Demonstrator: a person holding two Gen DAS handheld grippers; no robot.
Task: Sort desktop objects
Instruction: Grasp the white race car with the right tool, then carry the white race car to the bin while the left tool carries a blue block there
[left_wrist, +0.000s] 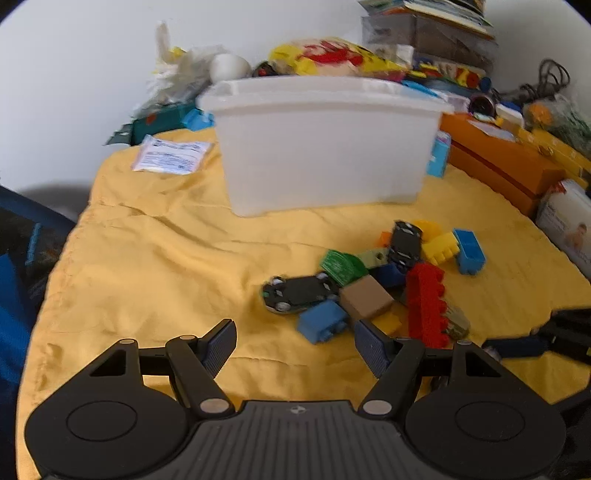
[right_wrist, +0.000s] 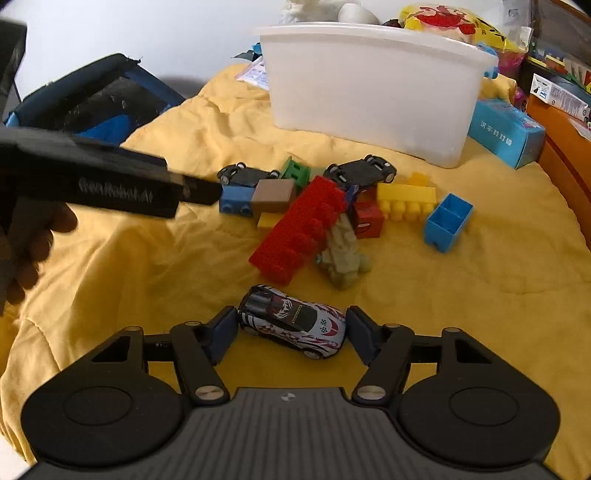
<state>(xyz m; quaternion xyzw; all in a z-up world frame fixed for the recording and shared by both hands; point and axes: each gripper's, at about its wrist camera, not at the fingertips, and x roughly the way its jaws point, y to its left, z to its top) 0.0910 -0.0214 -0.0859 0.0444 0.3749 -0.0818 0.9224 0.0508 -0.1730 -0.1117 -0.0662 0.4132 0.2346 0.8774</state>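
With the white toy car (right_wrist: 291, 320) lying crosswise between its pads, right tongs (right_wrist: 291, 334) gape unclenched; left tongs (left_wrist: 295, 349) released, empty.

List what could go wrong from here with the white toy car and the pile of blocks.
The right gripper straddles the white toy car lengthwise; closing on its rounded ends, it may roll or squirt out. The left gripper, open near the blue block, could knock the leaning red block over.

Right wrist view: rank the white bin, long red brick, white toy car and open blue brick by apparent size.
1. white bin
2. long red brick
3. white toy car, though nearness to the camera inflates it
4. open blue brick
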